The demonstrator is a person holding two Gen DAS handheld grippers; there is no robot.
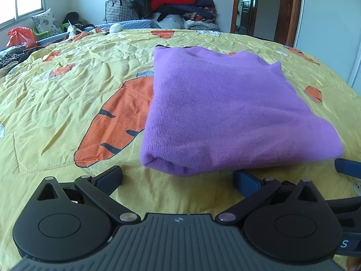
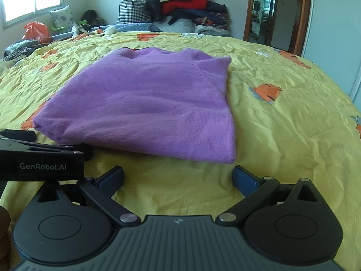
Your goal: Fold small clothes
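A purple knitted garment (image 1: 225, 103) lies folded into a thick rectangle on the yellow carrot-print bedspread (image 1: 56, 103). In the left wrist view its near folded edge sits just beyond my left gripper (image 1: 178, 177), which is open and holds nothing. The right wrist view shows the same purple garment (image 2: 146, 103) ahead and slightly left, its near right corner just past my right gripper (image 2: 178, 177), open and empty too. The left gripper's body (image 2: 40, 160) shows at the left edge there, beside the garment's near left corner.
A tall heap of clothes and a checked bag (image 1: 167, 2) rises behind the bed. Cushions and an orange bag (image 1: 20, 37) lie at the far left under a window. A wooden door frame (image 2: 302, 13) stands at the far right. Bedspread (image 2: 293, 124) stretches to the garment's right.
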